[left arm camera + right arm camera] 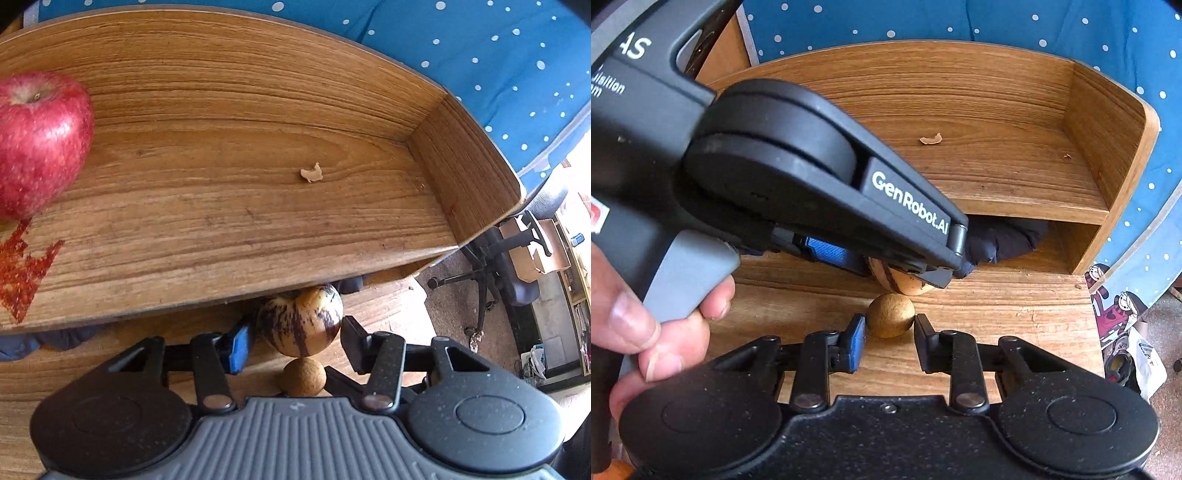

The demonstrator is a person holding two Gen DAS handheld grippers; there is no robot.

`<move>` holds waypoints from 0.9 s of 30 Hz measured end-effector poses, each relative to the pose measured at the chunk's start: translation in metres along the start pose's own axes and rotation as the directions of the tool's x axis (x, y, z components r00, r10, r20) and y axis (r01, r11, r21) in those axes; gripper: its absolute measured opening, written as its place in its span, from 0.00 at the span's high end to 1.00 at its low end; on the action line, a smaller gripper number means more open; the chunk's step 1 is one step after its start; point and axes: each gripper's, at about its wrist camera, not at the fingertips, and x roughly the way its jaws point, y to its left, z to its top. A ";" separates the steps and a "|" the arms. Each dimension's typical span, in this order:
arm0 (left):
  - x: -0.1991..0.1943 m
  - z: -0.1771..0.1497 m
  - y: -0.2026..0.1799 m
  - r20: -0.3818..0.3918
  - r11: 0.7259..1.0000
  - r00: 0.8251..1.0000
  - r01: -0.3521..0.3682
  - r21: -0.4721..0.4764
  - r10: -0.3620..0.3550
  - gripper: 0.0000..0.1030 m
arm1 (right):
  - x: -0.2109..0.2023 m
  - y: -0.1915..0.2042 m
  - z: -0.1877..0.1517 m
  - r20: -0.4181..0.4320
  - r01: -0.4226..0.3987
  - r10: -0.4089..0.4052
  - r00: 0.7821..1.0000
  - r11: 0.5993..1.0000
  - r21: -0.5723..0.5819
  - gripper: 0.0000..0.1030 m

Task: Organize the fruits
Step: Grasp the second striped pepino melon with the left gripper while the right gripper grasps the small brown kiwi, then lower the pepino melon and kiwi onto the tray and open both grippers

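One smooth, egg-shaped striped fruit [299, 323], cream with dark purple streaks, sits between the fingers of the left hand-held gripper [297, 332]. The blue-padded finger is just beside it on one side and the black finger touches it on the other, so the gripper looks closed on it, though full contact on the blue side is hard to confirm. Its long axis runs roughly from the gripper towards the wooden shelf [221, 166], with the rounder, darker end nearer the camera. It is at the front edge of the shelf's upper board, at the mouth of the lower compartment.

Just behind the striped fruit, on the desk [1015, 317], lies one small round brown fruit [891, 315] with a dull, rough skin. The right hand-held gripper [890, 332] stands open around it, a finger just beside each flank, neither clearly touching.

The shelf is glossy wood-grain board with curved side walls and two levels. On its upper board, well to the left of the striped fruit, stands one shiny red apple [40, 144], speckled, stem hollow upward, beside a scrap of red net [22, 273]. One pale dry flake [312, 173] lies near the board's middle. A dark cloth bundle [1004, 236] fills the lower compartment. Blue white-dotted fabric [480, 55] hangs behind the shelf. A hand [646, 332] grips the left gripper's grey handle.
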 end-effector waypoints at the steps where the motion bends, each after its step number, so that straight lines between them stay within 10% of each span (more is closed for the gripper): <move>1: -0.001 -0.001 -0.001 0.001 1.000 1.000 0.004 0.002 -0.004 0.47 | -0.003 0.001 -0.002 0.001 0.001 -0.001 1.000 1.000 0.000 0.71; 27: -0.075 -0.057 0.001 0.026 0.992 0.994 0.103 0.067 -0.105 0.47 | -0.075 0.025 -0.053 0.068 0.094 -0.096 0.993 0.995 0.032 0.76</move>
